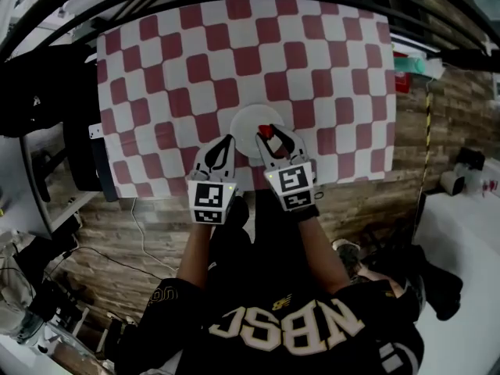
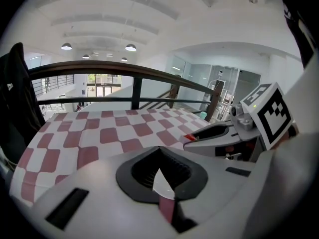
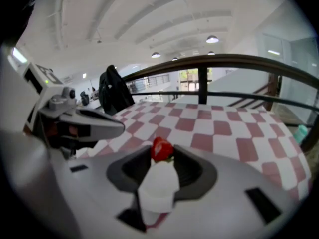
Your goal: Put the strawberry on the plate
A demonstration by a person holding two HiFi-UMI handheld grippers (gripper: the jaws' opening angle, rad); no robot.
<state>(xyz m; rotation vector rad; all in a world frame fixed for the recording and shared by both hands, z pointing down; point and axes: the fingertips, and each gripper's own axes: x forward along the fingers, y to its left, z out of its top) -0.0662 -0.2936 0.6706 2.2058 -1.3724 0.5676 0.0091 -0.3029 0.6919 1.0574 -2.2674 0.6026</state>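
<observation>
A white plate (image 1: pixel 248 120) lies on the red-and-white checked cloth (image 1: pixel 234 53), near its front edge. The red strawberry (image 1: pixel 266 131) hangs over the plate's near right part, and my right gripper (image 1: pixel 267 134) is shut on it. In the right gripper view the strawberry (image 3: pixel 161 149) sits at the jaw tips, with the plate (image 3: pixel 158 185) showing white through the gap below. My left gripper (image 1: pixel 227 141) rests beside the plate's near left rim, shut and empty. From the left gripper view, a sliver of the plate (image 2: pixel 163 183) shows between the jaws, with the right gripper (image 2: pixel 212 132) alongside.
A black chair with a dark jacket (image 1: pixel 43 92) stands at the table's left side. A dark railing (image 3: pixel 219 61) runs behind the table. Wood-pattern floor (image 1: pixel 141 233) lies in front, with cables on it. A teal object (image 1: pixel 414 65) sits past the cloth's right edge.
</observation>
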